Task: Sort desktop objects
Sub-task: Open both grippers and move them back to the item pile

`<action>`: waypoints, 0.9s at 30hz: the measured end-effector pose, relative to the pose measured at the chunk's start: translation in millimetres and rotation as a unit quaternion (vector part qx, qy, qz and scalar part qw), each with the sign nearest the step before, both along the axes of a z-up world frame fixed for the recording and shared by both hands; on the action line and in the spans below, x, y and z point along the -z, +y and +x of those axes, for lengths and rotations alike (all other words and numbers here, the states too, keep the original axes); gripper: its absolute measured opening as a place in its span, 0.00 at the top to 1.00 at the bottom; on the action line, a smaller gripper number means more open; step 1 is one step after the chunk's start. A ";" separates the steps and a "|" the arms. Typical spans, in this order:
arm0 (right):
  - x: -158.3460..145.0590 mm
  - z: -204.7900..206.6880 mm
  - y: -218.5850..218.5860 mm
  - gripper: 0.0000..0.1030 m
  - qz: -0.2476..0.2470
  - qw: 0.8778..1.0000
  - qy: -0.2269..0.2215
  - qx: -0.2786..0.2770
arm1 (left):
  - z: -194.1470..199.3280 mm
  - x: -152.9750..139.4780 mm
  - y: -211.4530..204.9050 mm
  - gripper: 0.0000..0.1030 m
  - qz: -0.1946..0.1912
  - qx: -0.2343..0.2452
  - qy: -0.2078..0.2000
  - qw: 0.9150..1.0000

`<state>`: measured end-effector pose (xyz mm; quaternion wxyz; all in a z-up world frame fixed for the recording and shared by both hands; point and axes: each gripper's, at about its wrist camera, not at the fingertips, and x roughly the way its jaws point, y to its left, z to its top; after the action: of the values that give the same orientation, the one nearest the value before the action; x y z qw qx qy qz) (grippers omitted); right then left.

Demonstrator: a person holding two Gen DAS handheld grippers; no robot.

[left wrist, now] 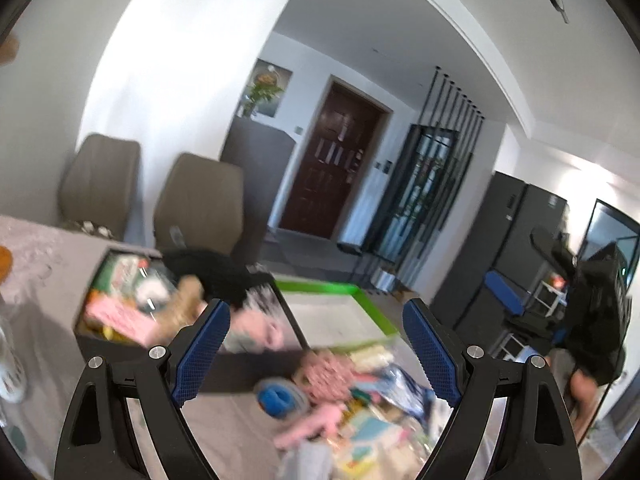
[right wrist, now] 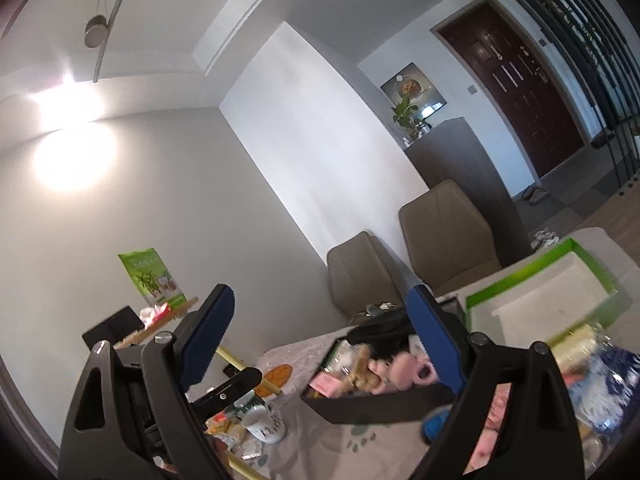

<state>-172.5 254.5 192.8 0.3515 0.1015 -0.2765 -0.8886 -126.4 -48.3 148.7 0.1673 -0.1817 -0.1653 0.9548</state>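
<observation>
I take the black box (left wrist: 120, 344) on the grey-clothed table (left wrist: 52, 280) as my landmark. It is crowded with small goods: a green-printed packet, a pink flat item, a tan figure and a pink soft toy (left wrist: 256, 330) at its near right corner; something black lies over its far edge.

My left gripper (left wrist: 316, 350) has its jaws spread wide with nothing between the blue pads, hanging just this side of the box. My right gripper (right wrist: 320, 344) is likewise wide and empty, near the box's left end.

Right of the box sits an empty green-rimmed tray (left wrist: 344, 290). Nearer me than the box lies the loose pile (left wrist: 360, 408) of items to sort, blurred. Left of the box stands a white mug (right wrist: 262, 422).
</observation>
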 end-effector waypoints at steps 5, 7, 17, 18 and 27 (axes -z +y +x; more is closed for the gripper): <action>45.5 24.6 18.0 0.13 0.013 0.999 -0.023 -0.039 | 19.5 26.7 13.9 0.14 0.007 0.005 -0.023 1.000; 45.7 27.3 33.1 0.13 0.007 0.999 -0.029 -0.034 | 25.3 31.5 18.1 0.14 0.015 0.007 -0.030 0.999; 48.8 46.9 72.3 0.13 0.031 0.998 -0.049 -0.013 | 45.8 66.0 62.3 0.14 0.013 0.043 -0.067 0.997; 51.8 49.1 76.5 0.13 0.030 0.998 -0.052 -0.015 | 47.2 71.4 69.7 0.14 0.011 0.051 -0.074 0.996; 74.7 54.8 124.0 0.13 0.043 0.994 -0.094 0.030 | 51.9 94.2 115.4 0.14 -0.009 0.102 -0.113 0.988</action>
<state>-117.7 378.6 118.1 0.2920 0.1915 -0.2731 -0.8964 -74.4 67.0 54.4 0.2427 -0.3058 -0.1550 0.9075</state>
